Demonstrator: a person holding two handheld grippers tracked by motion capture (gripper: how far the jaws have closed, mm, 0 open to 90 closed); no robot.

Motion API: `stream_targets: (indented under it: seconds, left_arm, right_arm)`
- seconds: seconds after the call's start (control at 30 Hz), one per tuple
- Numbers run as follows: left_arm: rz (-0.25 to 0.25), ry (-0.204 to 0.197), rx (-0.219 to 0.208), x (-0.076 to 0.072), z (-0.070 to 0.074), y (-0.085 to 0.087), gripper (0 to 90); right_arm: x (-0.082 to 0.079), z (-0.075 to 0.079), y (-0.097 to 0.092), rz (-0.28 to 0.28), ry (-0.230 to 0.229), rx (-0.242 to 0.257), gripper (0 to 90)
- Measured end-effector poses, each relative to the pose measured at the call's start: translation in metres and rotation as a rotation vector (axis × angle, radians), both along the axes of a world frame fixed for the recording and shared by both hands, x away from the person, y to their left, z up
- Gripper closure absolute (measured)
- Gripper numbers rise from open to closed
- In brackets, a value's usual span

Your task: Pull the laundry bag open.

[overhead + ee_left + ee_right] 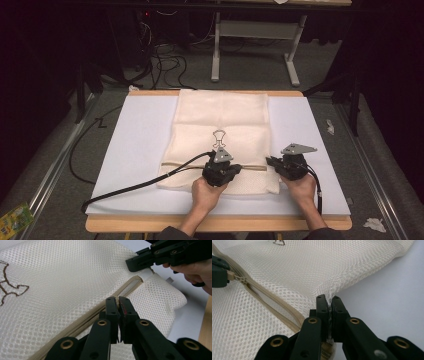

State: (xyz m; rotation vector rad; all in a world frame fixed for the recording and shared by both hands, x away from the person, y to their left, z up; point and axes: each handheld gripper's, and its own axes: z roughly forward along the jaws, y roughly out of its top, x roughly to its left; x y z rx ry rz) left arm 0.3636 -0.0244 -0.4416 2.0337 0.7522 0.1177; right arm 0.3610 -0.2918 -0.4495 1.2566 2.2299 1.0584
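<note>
L gripper [226, 162] & R gripper [270, 161] both with jaws clamped tight, low, hands close together.

Grey carpet floor [60, 150] surrounds the wooden tabletop [150, 223] with its pale sheet [135, 145]. Far off, a white table frame [255, 35] and tangled black cables [165, 65] sit in dim, dark surroundings.

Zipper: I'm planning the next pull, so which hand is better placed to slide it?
Left. The left gripper is shut on the pull. The right gripper is shut on the bag edge by the zipper end, so it probably serves best as the anchor.
</note>
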Motion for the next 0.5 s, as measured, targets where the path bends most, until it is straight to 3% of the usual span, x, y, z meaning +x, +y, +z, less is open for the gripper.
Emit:
stream_targets:
  seconds: [0.5]
  left_arm:
    - [-0.001, 0.004, 0.007, 0.0009, -0.0029, 0.0032, 87.0]
  right_arm:
    - [0.0061, -0.0034, 0.0021, 0.0, 0.005, -0.025, 87.8]
